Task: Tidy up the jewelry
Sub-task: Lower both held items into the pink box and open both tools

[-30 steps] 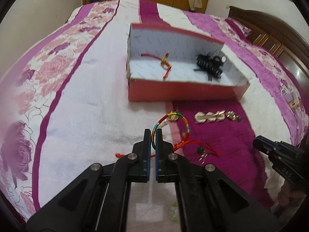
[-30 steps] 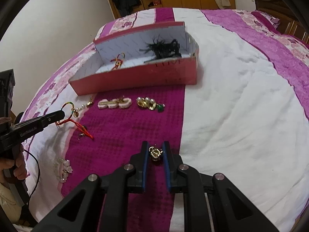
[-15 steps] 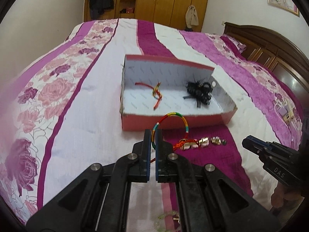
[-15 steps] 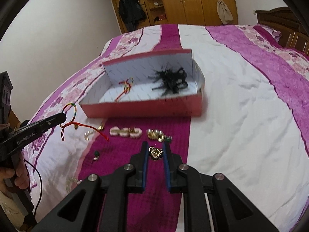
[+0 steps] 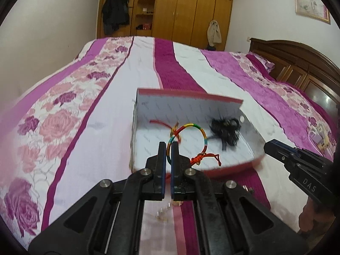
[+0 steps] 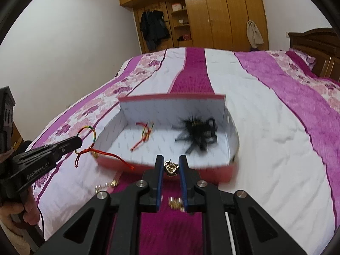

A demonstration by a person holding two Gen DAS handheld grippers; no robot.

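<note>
My left gripper is shut on a rainbow cord bracelet with red tails, held up over the near left part of the red box; it also shows in the right wrist view. My right gripper is shut on a small gold trinket, just before the box's front wall. Inside the white-lined box lie a red cord bracelet and a black feathery hair clip.
Gold pieces lie on the magenta stripe of the bedspread in front of the box and under my right gripper. A wooden headboard stands to the right and wardrobes at the far end.
Both grippers have risen and moved forward toward the box with their loads. The bracelet now hangs over the box's near edge; the trinket is at its front wall.
</note>
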